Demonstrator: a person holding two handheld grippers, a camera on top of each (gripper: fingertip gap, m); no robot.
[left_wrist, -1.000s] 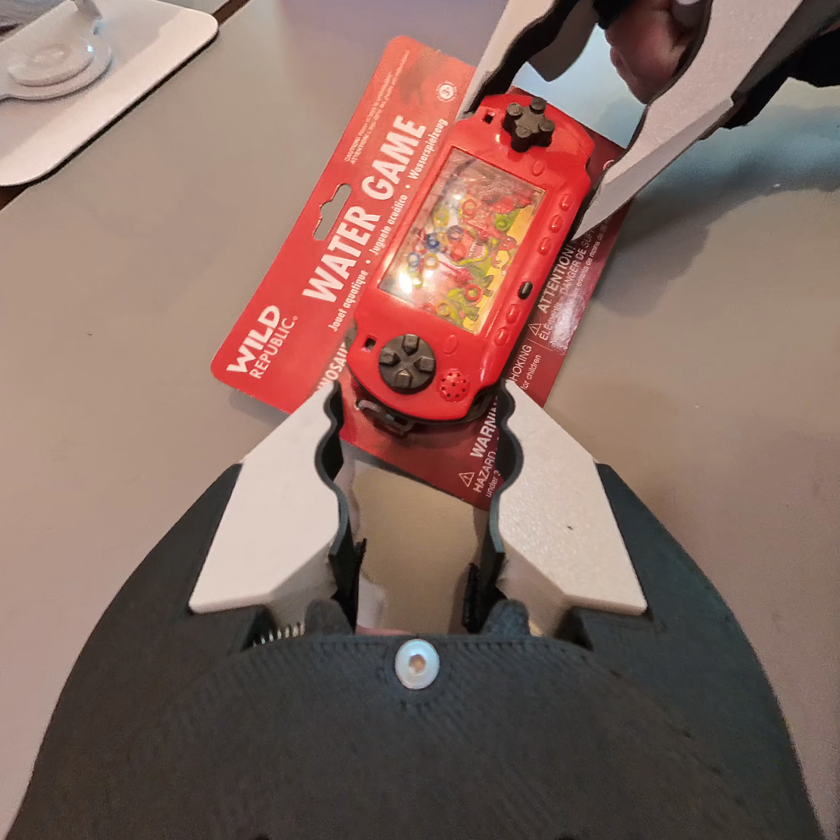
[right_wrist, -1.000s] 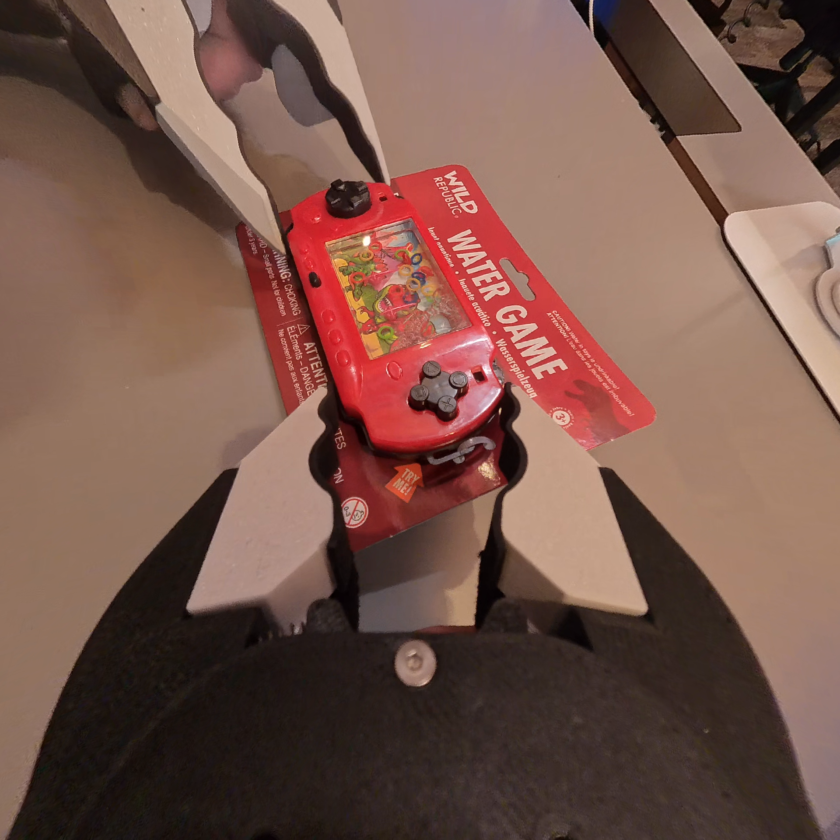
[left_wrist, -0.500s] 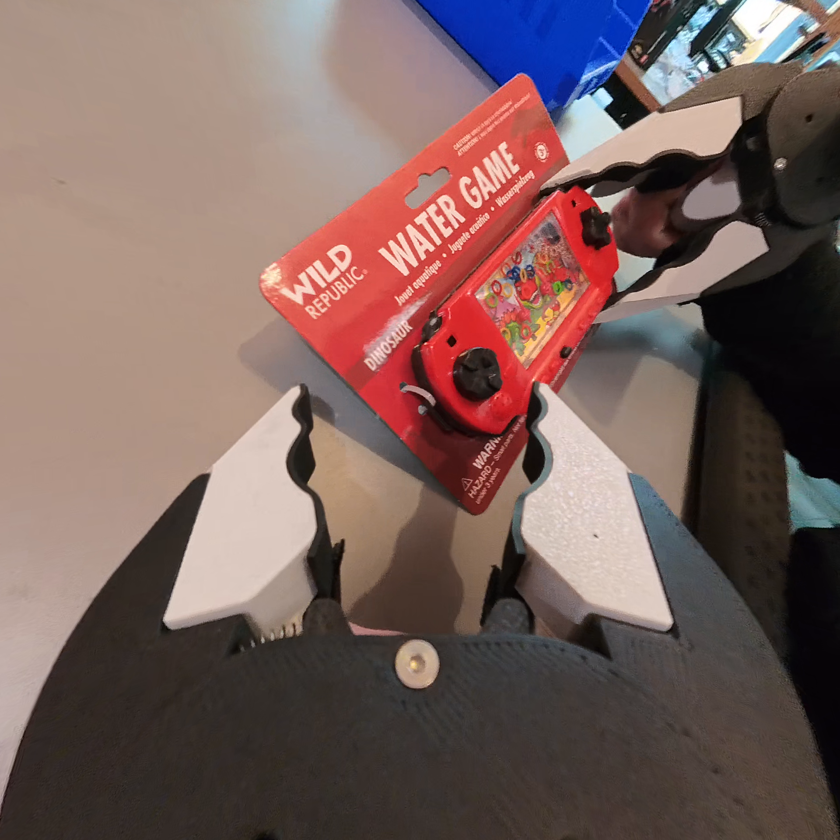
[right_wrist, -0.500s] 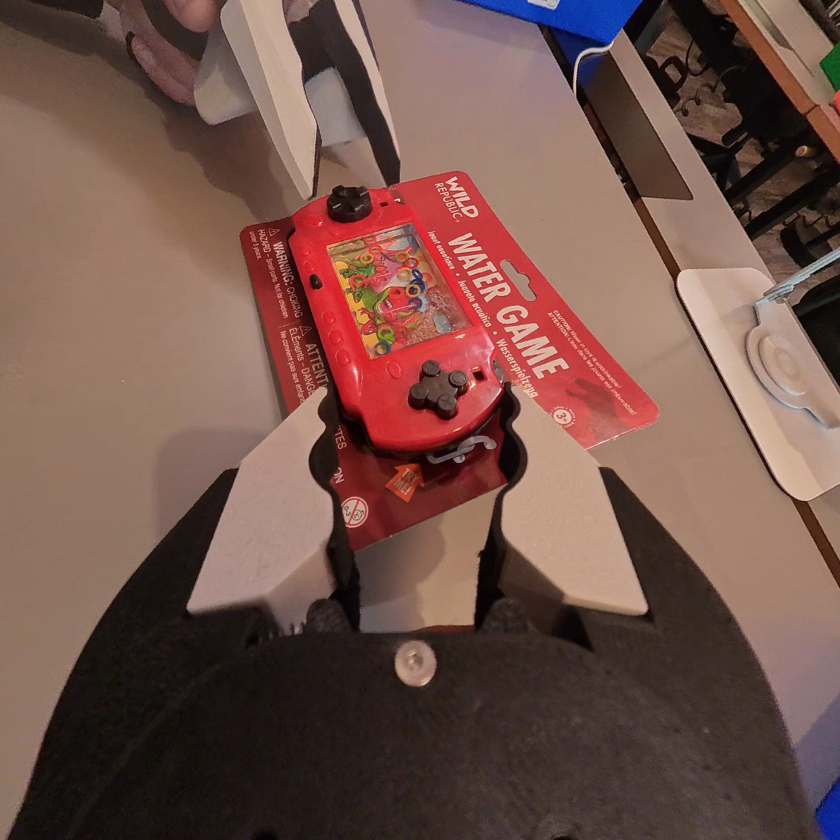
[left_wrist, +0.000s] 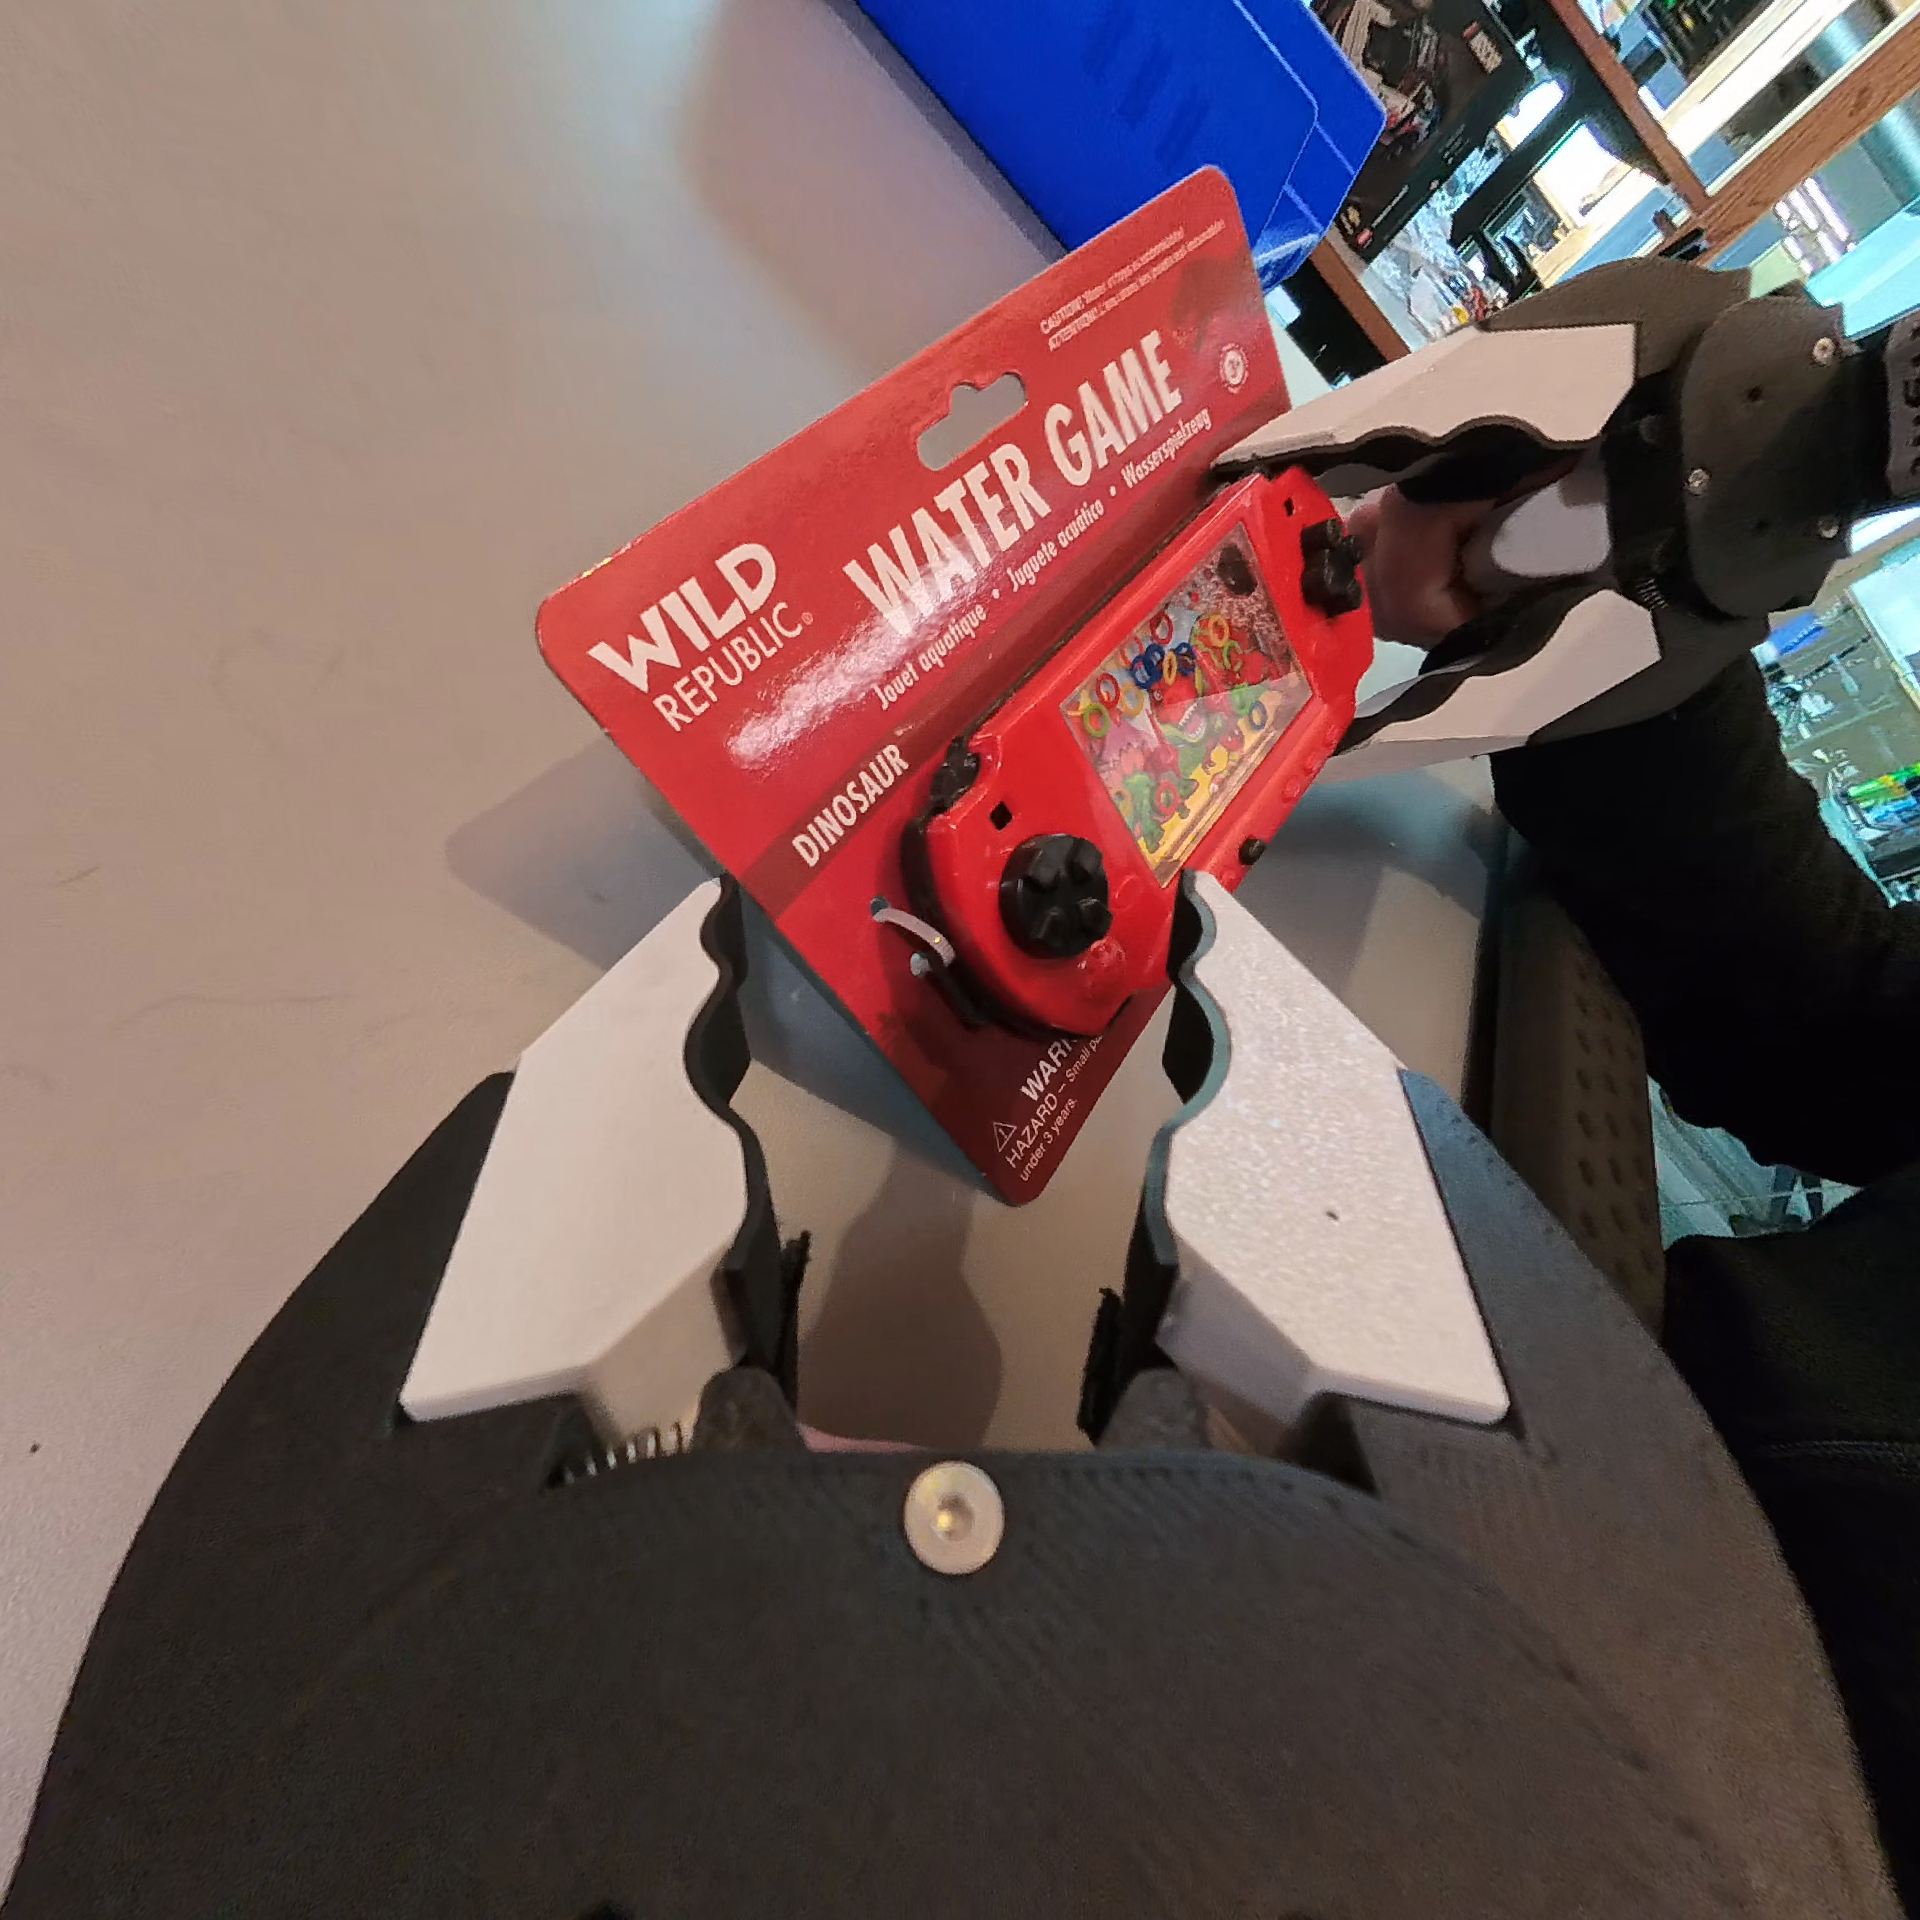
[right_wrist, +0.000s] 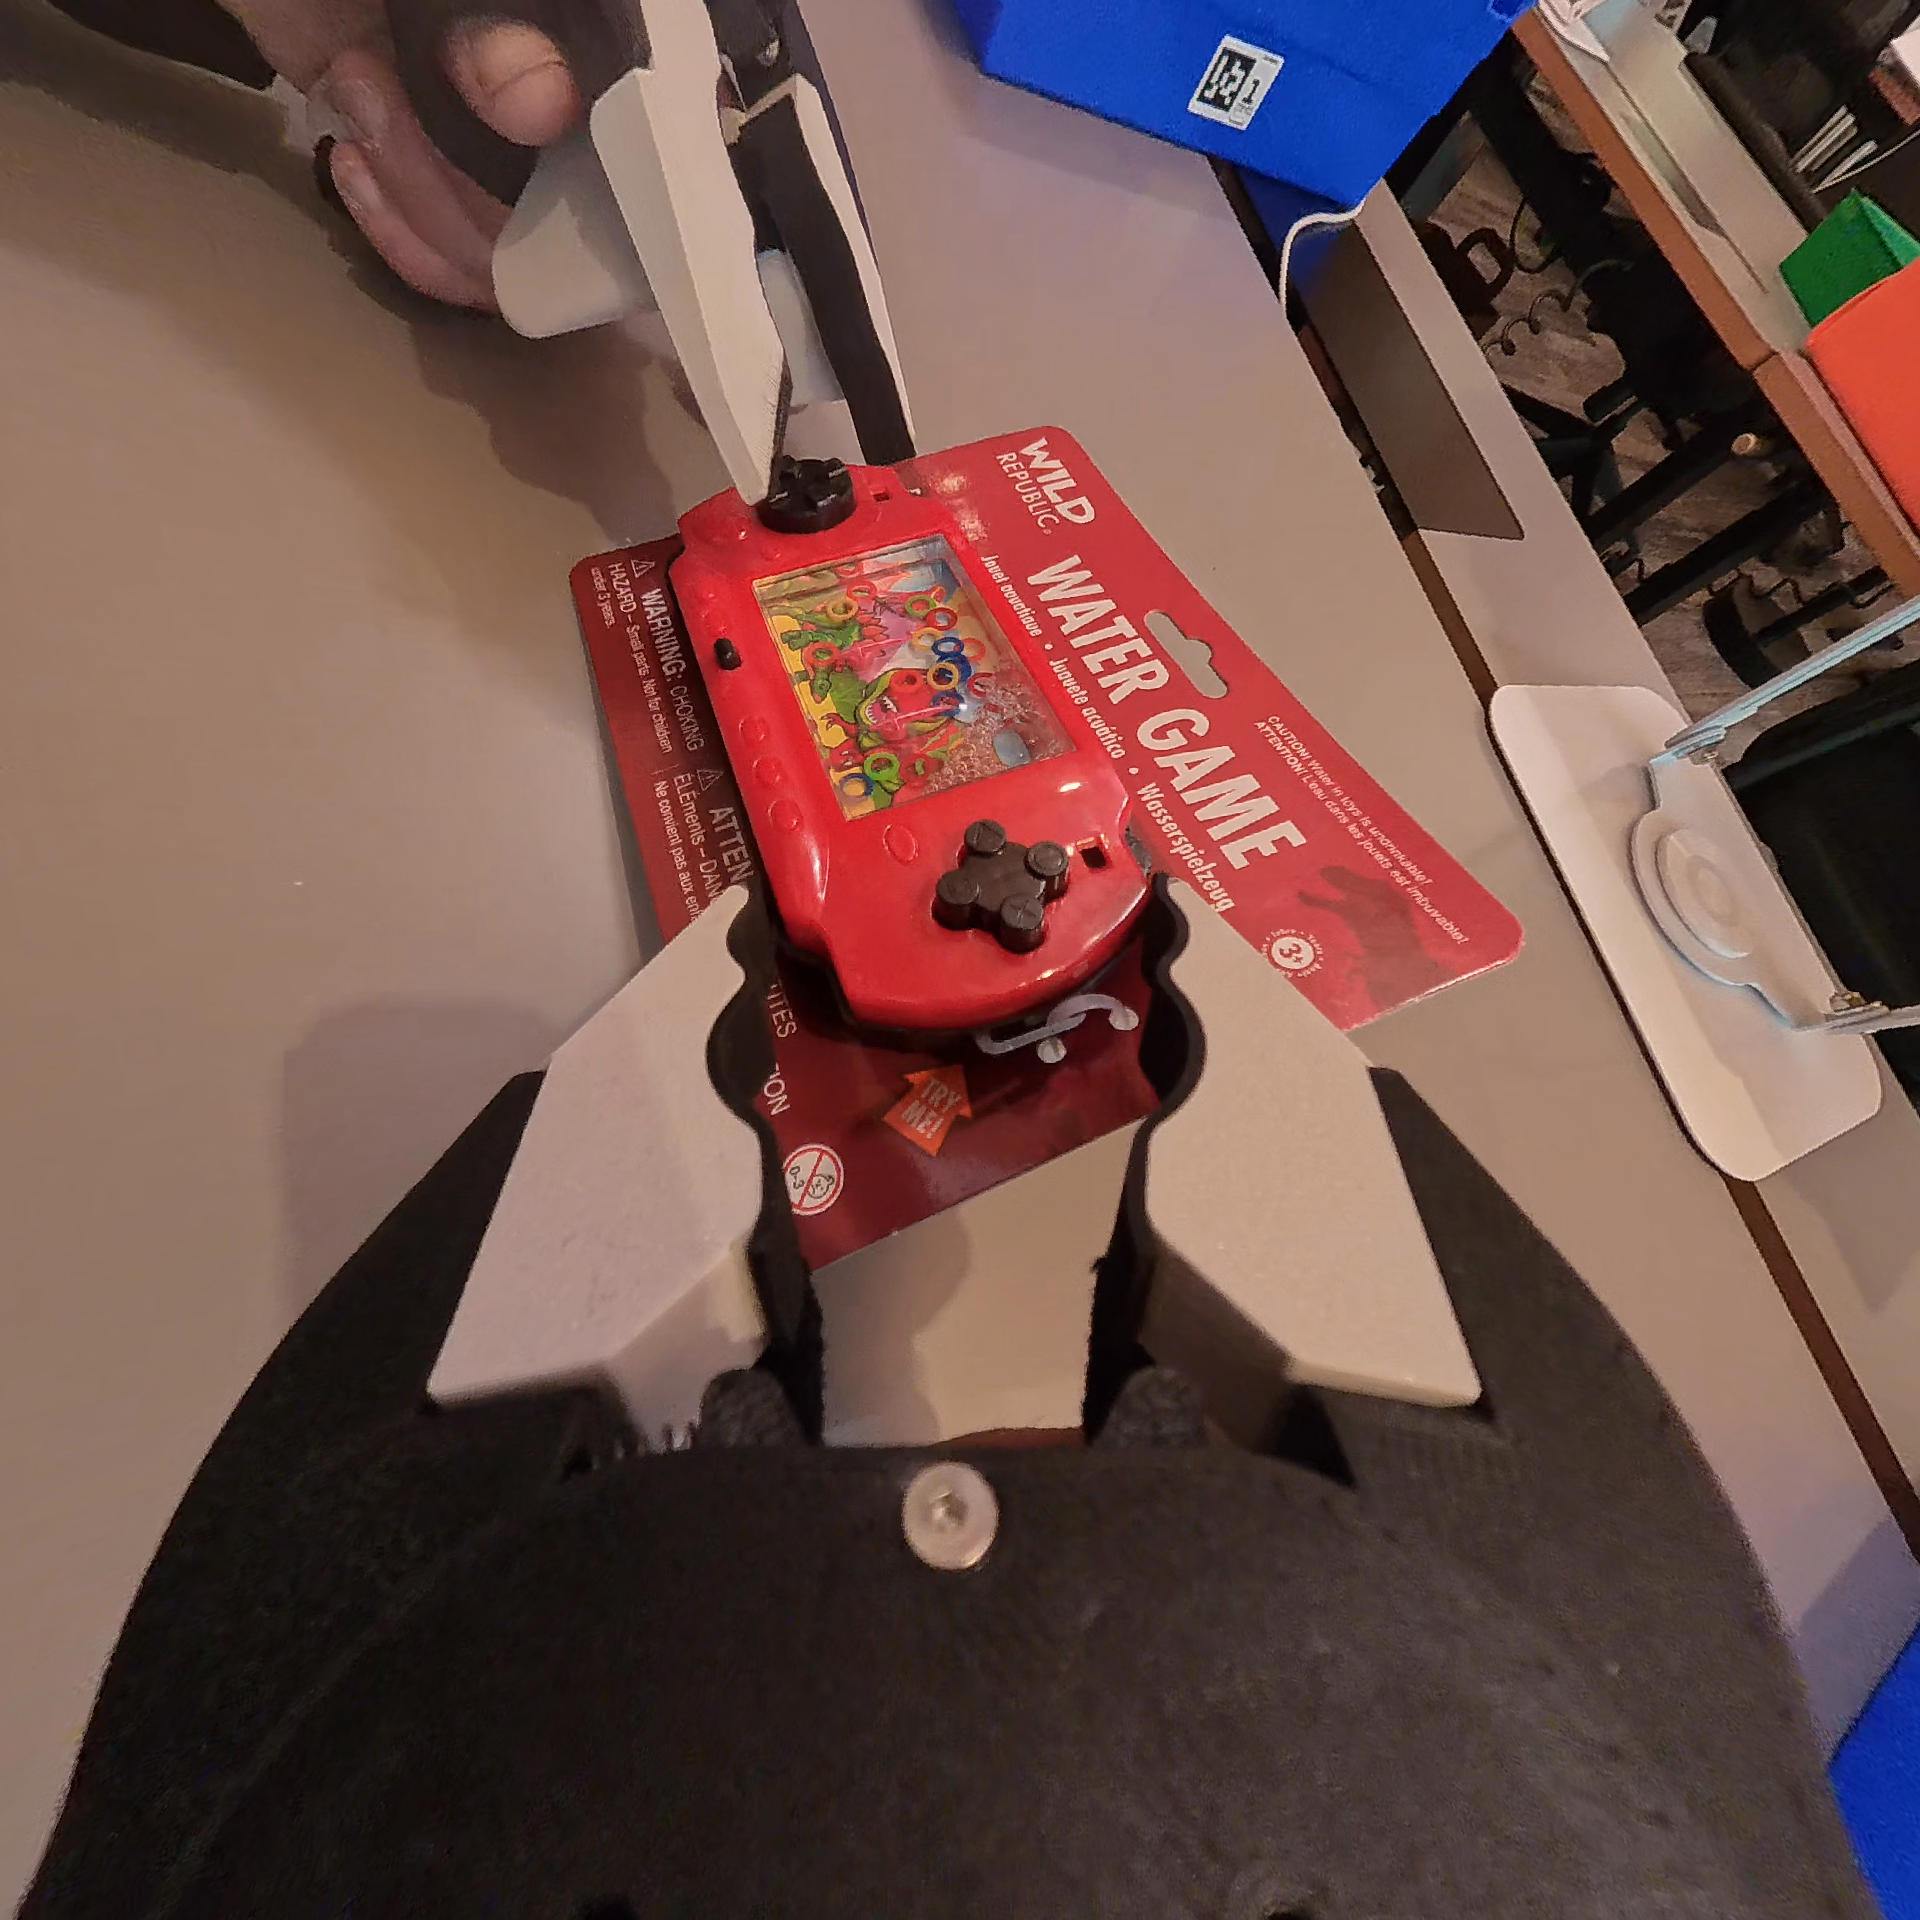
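Note:
A red handheld water game toy (left_wrist: 1122, 790) is tied to a red backing card (left_wrist: 883, 540). It is tilted up off the grey table (left_wrist: 312, 520). My right gripper (right_wrist: 951, 899) is shut on the toy (right_wrist: 914, 748) at its end with the four-button cluster and carries it. It also shows in the left wrist view (left_wrist: 1283, 613), clamped on the toy's far end. My left gripper (left_wrist: 951, 899) is open, its jaws standing on either side of the toy's round-pad end, close to the card edge. In the right wrist view it (right_wrist: 821, 457) shows edge-on at the far end.
A blue bin (right_wrist: 1299, 73) stands at the table's far side. A white plate with a metal bracket (right_wrist: 1683, 914) lies on the right. The table's edge runs along the right, with shelves and chairs beyond. A person's dark sleeve (left_wrist: 1714, 883) is behind the right gripper.
My left gripper let go of the toy's end and opened. My right gripper lifted and tilted the toy and card off the table. The left jaws have since come back around the toy's end.

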